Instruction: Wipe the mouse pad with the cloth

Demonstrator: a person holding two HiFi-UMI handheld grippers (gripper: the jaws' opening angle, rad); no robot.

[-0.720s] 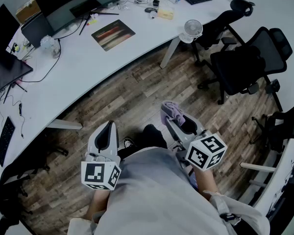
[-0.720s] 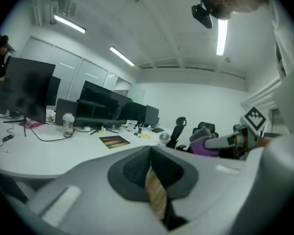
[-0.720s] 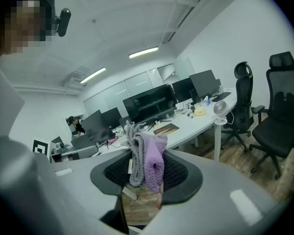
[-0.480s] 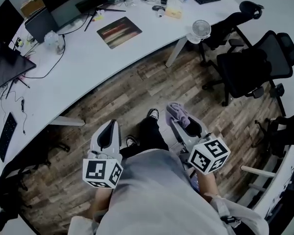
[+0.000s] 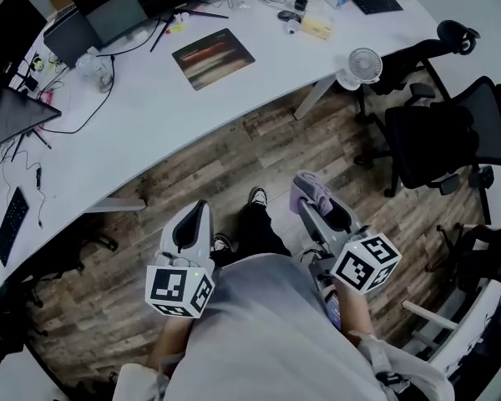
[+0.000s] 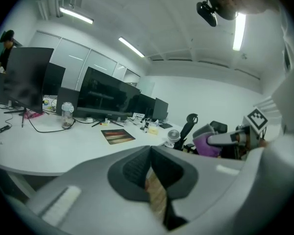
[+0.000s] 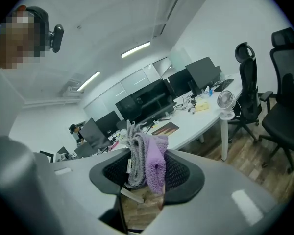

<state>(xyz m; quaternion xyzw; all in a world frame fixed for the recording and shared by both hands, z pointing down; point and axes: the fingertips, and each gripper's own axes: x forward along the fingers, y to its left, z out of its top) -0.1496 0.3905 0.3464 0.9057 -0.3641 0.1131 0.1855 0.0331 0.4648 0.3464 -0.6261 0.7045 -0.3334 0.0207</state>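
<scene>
A folded purple-and-grey microfibre cloth (image 7: pixel 156 156) is pinched in the right hand-held gripper (image 7: pixel 146 177) and carried above the wood-plank floor (image 5: pixel 234 153), apparently ready for wiping. The left hand-held gripper (image 6: pixel 151 173) is held alongside, jaws pressed together on nothing. The dark rectangular mouse pad with red streaks (image 5: pixel 213 58) lies well ahead on the curved white counter (image 5: pixel 150 115), not yet reached. A clear lidded jar (image 6: pixel 66 114) is seen there; its contents cannot be told.
</scene>
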